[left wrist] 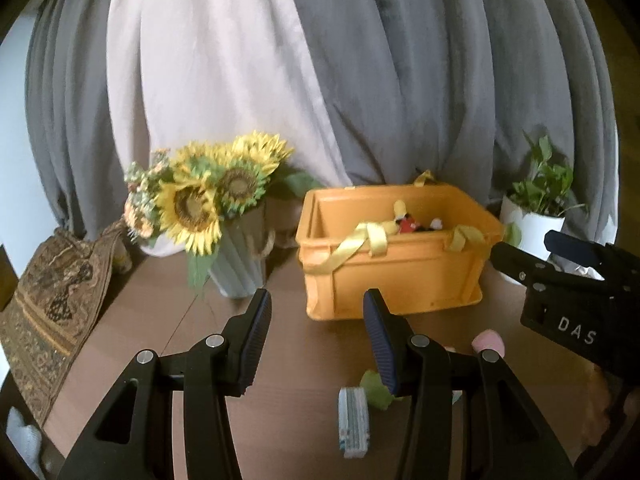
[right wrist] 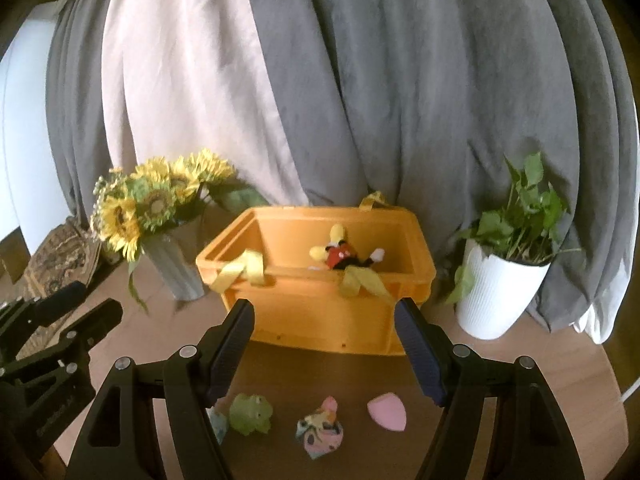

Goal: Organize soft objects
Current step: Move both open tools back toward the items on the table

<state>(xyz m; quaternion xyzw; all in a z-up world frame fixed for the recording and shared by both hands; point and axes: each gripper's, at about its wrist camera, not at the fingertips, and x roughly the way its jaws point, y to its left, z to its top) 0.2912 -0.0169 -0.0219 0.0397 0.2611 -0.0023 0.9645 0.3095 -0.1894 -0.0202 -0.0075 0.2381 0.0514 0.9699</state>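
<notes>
Soft toys lie scattered on the brown table [right wrist: 520, 364], along its near edge, in front of an orange crate [right wrist: 320, 312] that stands toward the table's far edge. In the right wrist view a green plush [right wrist: 251, 414] lies nearest the left side, a multicoloured cloth bundle [right wrist: 320, 434] sits just beside it toward the middle, and a pink sponge-like piece [right wrist: 387, 410] lies further right, apart from both. A striped cloth roll [left wrist: 353, 422] shows in the left wrist view, close to the green plush.

Inside the crate lies a plush figure with a red body [right wrist: 340, 256], yellow feet and white hands. Yellow ribbon straps [right wrist: 244, 270] hang over the crate's near rim in two places, and another loop rises at its far rim.

The left gripper [left wrist: 316, 336] is held above the near part of the table, its two fingers spread wide with nothing between them. The right gripper [right wrist: 324, 348] is likewise wide open and empty, its fingers framing the crate's front wall from above the toys. Each gripper appears at the side of the other's view.

At the far left of the table a ribbed pale vase holds sunflowers [right wrist: 156, 204], and a patterned woven cloth [left wrist: 52, 308] lies at the left edge. A white pot with a leafy green plant [right wrist: 496, 292] stands at the far right, just beside the crate. Grey and pale curtains [right wrist: 360, 80] hang behind the table.
</notes>
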